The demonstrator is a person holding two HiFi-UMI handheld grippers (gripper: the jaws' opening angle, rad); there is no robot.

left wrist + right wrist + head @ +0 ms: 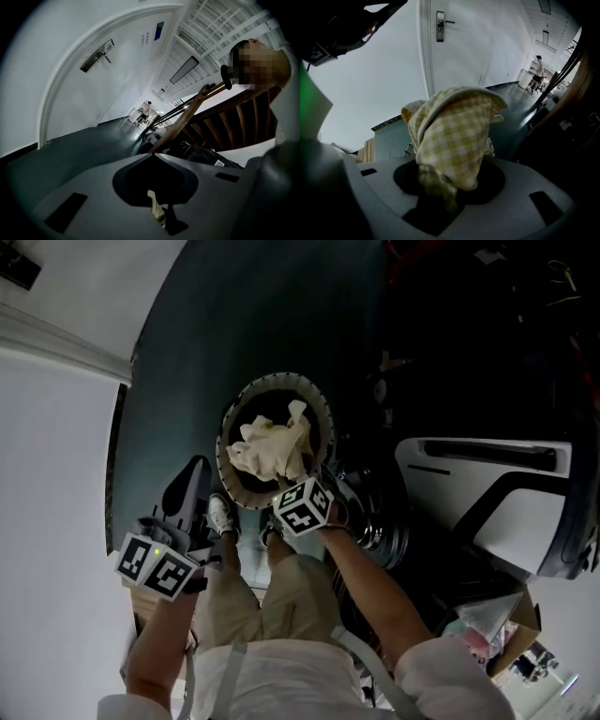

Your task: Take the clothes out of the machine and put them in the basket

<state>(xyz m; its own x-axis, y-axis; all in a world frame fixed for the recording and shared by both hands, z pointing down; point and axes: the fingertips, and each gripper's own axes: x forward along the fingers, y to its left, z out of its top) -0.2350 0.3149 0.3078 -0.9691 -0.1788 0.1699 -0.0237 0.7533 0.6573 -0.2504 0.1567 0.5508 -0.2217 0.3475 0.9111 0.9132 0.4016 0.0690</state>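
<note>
Your right gripper (292, 486) clamps the checked cloth (454, 136) over the basket (230, 418), mid-frame. Your left gripper (151, 157), lower left, has its jaws together

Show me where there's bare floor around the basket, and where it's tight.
Bare: the dark floor beyond the basket, and the strip between it and the white wall. Crowded: right of the basket, black gear and a white appliance; the checked cloth in the right gripper covers much of the basket's mouth.
</note>
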